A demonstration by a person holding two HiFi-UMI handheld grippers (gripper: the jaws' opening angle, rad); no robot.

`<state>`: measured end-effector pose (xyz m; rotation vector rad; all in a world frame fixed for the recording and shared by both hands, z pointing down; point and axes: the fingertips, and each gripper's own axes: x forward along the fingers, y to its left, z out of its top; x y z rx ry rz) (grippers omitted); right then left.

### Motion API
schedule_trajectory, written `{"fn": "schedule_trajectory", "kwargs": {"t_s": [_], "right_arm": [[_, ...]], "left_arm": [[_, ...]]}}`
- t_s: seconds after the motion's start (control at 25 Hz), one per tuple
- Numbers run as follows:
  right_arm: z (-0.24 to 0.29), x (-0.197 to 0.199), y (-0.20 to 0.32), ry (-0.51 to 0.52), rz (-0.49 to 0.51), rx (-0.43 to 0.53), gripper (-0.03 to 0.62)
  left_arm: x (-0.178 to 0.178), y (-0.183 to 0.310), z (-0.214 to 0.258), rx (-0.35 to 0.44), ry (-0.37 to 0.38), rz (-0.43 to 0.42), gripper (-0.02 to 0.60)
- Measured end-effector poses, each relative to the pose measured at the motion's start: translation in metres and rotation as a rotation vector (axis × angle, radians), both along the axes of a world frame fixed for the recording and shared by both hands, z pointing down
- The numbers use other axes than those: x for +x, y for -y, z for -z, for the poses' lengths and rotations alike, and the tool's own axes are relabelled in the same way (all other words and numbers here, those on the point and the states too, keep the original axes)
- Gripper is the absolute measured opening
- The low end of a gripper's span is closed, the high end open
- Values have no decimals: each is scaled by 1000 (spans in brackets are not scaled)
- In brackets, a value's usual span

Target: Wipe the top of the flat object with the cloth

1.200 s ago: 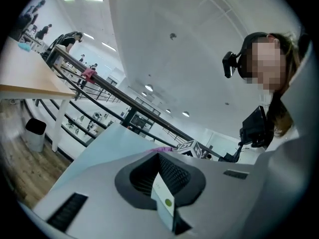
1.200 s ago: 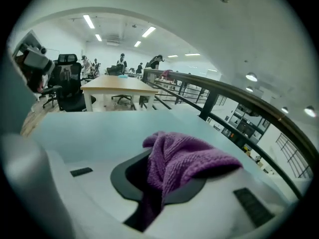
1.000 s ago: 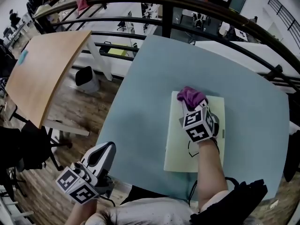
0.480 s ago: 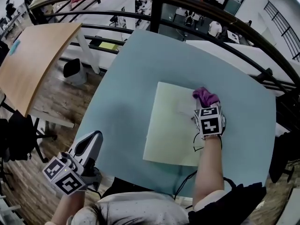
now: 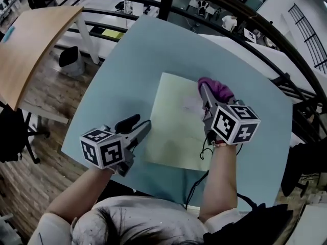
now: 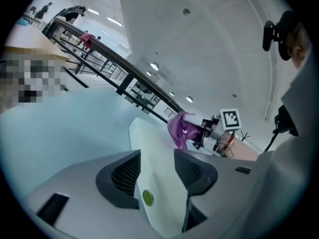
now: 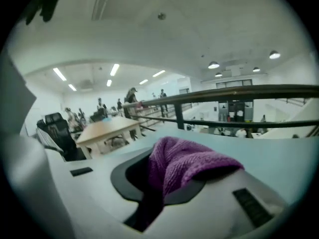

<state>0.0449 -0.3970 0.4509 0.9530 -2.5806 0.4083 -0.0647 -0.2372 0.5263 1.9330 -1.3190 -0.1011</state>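
We see a flat pale sheet (image 5: 173,126) on a smooth blue table (image 5: 122,70), our right gripper (image 5: 205,92) clamped on a fuzzy purple cloth (image 5: 217,89) at its far right side, our left gripper (image 5: 137,127) with jaws apart, just opening, its left edge between them, a black railing (image 5: 240,14) beyond

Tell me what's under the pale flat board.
The light blue table shows around the board, which lies flat on it. Anything beneath the board's middle is hidden.

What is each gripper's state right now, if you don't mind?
Left gripper: open, fingers just opened, nothing pressed between them.
Right gripper: closed on the purple cloth.
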Motion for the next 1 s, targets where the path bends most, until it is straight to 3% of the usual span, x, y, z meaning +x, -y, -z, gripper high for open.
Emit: {"fn": "schedule_trajectory", "kwargs": {"t_s": [0.08, 0.12, 0.2, 0.28, 0.48, 0.76, 1.0], "right_arm": [[7, -44, -17, 76, 95, -16, 37], [-4, -63, -26, 63, 142, -37, 37], [-42, -91, -47, -43, 236, -79, 37], [-75, -108, -61, -165, 302, -84, 37], [-101, -114, -51, -339, 346, -6, 35], [-108, -42, -32, -433, 123, -14, 35], [-104, 54, -9, -490, -143, -6, 34]], "left_arm": [[21, 11, -24, -40, 31, -50, 294], [29, 13, -35, -62, 61, -84, 328], [40, 9, -51, -100, 82, -134, 330], [41, 5, -55, -120, 52, -148, 330], [38, 11, -60, -103, 97, -171, 298], [38, 4, -66, -193, 10, -251, 288], [36, 11, -61, -156, 49, -232, 288]]}}
